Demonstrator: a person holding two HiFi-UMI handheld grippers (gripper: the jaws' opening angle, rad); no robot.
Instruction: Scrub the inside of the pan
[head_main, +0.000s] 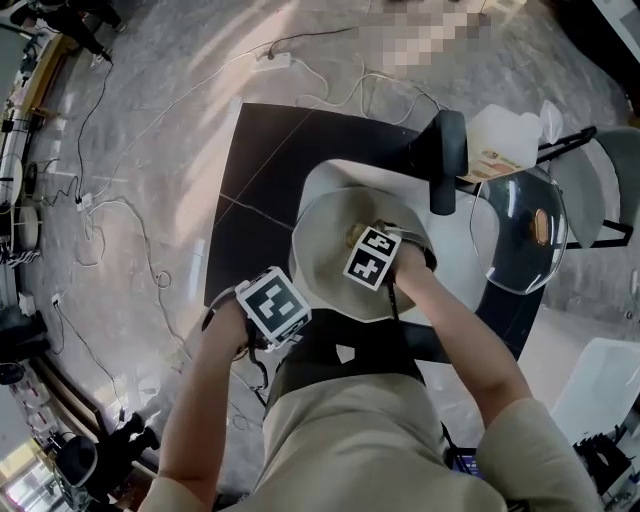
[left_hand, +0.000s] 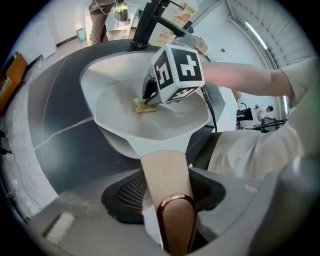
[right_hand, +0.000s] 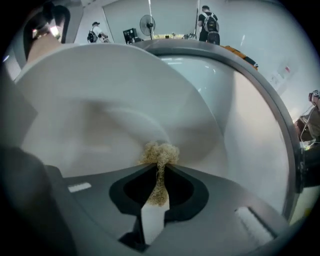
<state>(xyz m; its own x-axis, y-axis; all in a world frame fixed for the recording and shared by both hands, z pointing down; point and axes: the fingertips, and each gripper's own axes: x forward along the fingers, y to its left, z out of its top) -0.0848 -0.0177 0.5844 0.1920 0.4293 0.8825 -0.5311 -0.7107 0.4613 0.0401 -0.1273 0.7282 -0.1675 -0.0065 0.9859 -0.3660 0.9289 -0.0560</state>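
Observation:
A white pan (head_main: 325, 262) lies tilted in the sink (head_main: 335, 172). In the left gripper view its beige handle (left_hand: 167, 175), tipped with a copper loop, runs between the jaws of my left gripper (left_hand: 166, 196), which is shut on it. My left gripper (head_main: 280, 318) sits at the pan's near left. My right gripper (head_main: 365, 248) points down into the pan and is shut on a tan fibrous scrubber (right_hand: 159, 154). The scrubber's tuft presses against the pan's inner wall (right_hand: 105, 105). From the left gripper view the scrubber (left_hand: 143, 105) shows under the right gripper's marker cube (left_hand: 177, 72).
A black faucet (head_main: 447, 160) stands at the sink's far right. A glass lid (head_main: 520, 232) and a white jug (head_main: 505, 140) sit to the right. The sink is set in a black counter (head_main: 265, 160). Cables (head_main: 120, 210) trail over the floor on the left.

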